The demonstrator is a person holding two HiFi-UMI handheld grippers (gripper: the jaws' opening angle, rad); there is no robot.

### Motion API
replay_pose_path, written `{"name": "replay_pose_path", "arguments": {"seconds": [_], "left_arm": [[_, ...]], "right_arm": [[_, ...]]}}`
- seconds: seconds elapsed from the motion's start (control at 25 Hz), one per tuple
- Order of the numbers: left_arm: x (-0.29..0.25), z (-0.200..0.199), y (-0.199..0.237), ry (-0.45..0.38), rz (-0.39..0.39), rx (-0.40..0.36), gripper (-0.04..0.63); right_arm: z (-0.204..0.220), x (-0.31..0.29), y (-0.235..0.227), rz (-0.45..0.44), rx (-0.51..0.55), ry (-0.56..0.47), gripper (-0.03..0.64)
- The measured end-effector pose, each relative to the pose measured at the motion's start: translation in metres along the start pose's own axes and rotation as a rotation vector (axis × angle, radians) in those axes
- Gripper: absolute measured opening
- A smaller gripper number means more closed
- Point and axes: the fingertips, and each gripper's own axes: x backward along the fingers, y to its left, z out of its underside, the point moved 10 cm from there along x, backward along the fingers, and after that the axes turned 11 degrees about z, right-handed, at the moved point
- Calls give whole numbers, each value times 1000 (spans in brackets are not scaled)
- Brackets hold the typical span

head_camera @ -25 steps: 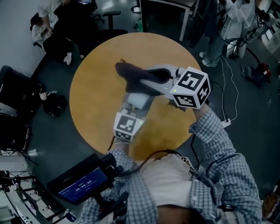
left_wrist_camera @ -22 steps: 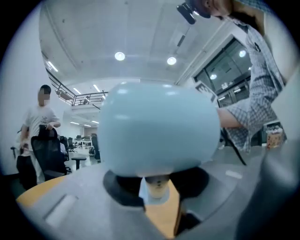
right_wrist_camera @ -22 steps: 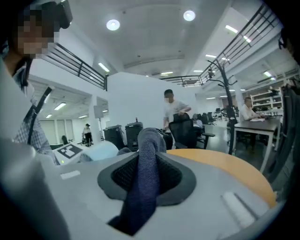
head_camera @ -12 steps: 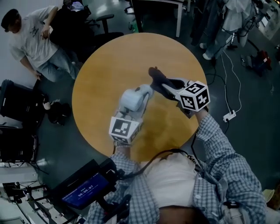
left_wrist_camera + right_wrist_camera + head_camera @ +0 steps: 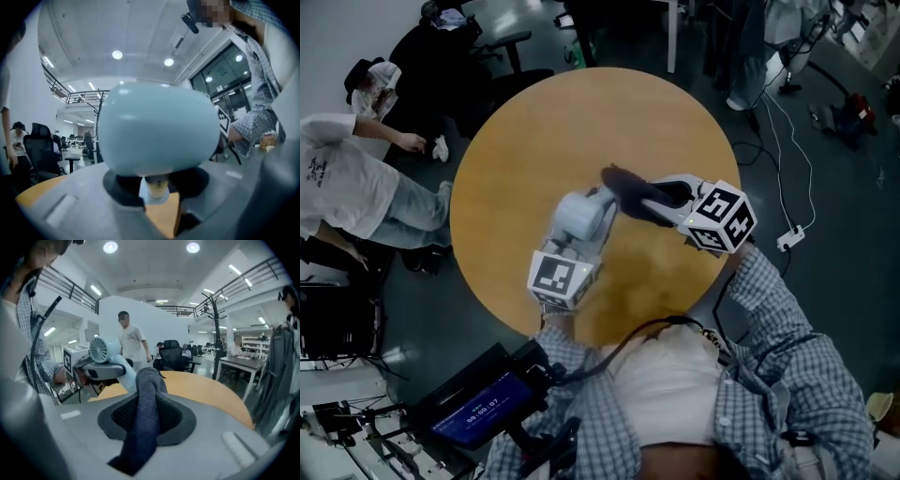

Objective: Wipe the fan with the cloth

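**Fan clamped left, cloth clamped right, the two side by side over the counter**

- Left gripper (image 5: 158,193): jaws closed on the stem of the small pale-blue fan (image 5: 159,131). The fan's round head sits above the jaws and fills most of the left gripper view.
- Right gripper (image 5: 145,427): jaws pinched on the dark blue cloth (image 5: 146,390). It stands up out of the jaws in a rolled fold, with a tail hanging down behind them.
- Head view: both grippers are held over the middle of the round wooden counter (image 5: 534,122). The cloth's free end is just to the right of the fan head. Can't tell if they touch.
- Right gripper view: the fan's grille side faces this gripper, left of the cloth top.
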Motion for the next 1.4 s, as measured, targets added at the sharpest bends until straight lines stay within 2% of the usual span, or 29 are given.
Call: {"name": "replay_pose_path", "arguments": {"seconds": [0.08,0.16,0.24,0.32,0.44,0.56,0.84,1.0,1.2,1.4], "left_arm": [[-1,0,1,3,33,-7,141],[-3,-2,1,6,63,-15,141],[-6,-1,1,19,90,-27,141],[-11,1,-2,36,115,-38,141],[-18,2,-12,63,165,-66,141],[-20,2,-23,83,222,-105,141],[-10,-2,-27,38,232,-103,141],[-8,-5,-24,35,214,-34,141],[-2,17,-15,72,143,-18,141],[0,44,-1,121,105,13,141]], "right_arm": [[-22,9,-12,27,102,-13,91],[-67,23,-10,-12,192,-119,91],[-117,36,5,-105,269,-248,91],[-153,42,30,-241,293,-320,91],[-169,34,58,-430,313,-305,91],[-157,7,59,-475,347,-243,91],[-94,-49,7,-312,150,-10,91],[-45,-63,-15,-184,114,94,90],[-13,-57,-37,11,-33,52,89],[20,-52,-36,66,-137,35,90]]}}
